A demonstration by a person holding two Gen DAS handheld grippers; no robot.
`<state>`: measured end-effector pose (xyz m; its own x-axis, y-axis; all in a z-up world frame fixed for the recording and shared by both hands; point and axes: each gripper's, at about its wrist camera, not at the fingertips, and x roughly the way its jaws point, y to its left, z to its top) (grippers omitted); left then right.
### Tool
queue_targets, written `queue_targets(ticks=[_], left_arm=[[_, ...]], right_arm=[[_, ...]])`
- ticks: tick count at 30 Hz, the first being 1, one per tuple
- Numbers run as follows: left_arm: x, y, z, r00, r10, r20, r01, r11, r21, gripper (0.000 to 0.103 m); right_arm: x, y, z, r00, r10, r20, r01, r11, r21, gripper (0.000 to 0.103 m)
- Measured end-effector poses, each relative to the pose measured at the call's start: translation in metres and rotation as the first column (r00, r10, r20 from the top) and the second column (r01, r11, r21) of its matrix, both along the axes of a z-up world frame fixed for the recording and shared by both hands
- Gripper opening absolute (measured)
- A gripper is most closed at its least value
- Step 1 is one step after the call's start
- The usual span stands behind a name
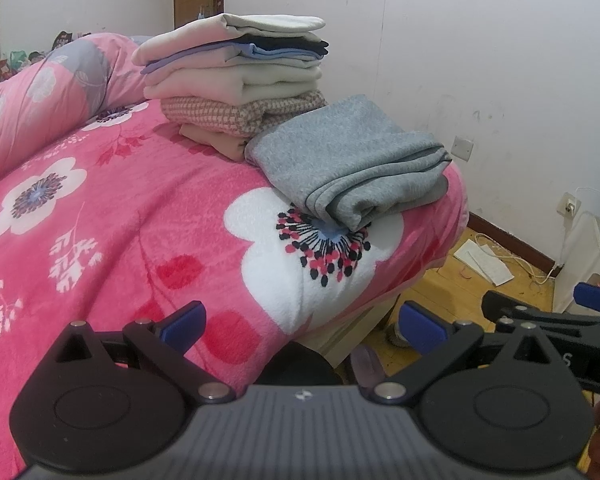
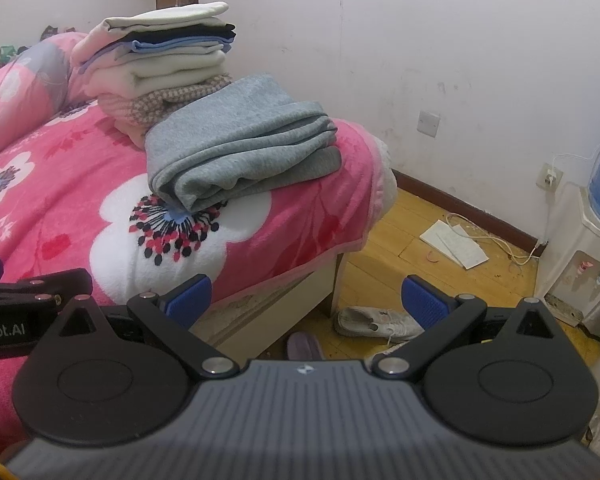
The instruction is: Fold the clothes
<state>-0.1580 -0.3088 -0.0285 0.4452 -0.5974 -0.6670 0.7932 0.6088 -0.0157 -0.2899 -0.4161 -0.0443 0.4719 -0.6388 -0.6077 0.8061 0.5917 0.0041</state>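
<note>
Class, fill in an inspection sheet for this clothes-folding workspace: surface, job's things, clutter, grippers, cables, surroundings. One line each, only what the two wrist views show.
Surface: bed with pink floral blanket.
Job's things: folded grey garment near the bed's corner; stack of folded clothes behind it, touching it.
Clutter: white shoe, papers on the wooden floor.
Grippers: left gripper open, empty; right gripper open, empty; both held off the garments.
Cables: white cord across the floor toward the wall socket.
Surroundings: marked white wall, water dispenser, rolled quilt, wooden door.
</note>
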Motion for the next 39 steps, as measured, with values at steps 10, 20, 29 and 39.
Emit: queue_targets(ticks=[10,20,29,39], left_arm=[[-0.0004,0.0008,-0.0006,1.0,-0.002,0.002,0.002,1.0,0.001,0.103],[-0.0019,0.0005,-0.0007,1.0,-0.003,0.002,0.003,1.0,0.002,0.103],[-0.0024,-0.0005,-0.001,1.0,-0.001,0.004,0.001,1.0,0.003,0.103],[-0.0018,-0.0001,0.0005,1.0,-0.001,0.006,0.001,1.0,-0.001,0.103]], right_arm=[[0.0006,-0.0014,-0.0006,1.0,-0.001,-0.002,0.001,1.0,0.0,0.102],[-0.0006,-0.0013,-0.0012,1.0,-0.005,-0.001,0.005,1.0,0.002,0.102],[-0.0016,-0.0014,-0.0014,1.0,-0.005,-0.001,0.005,1.0,0.004,0.102],[-0.0004,-0.0026,-0.0006,1.0,-0.006,-0.001,0.006,1.0,0.001,0.102]])
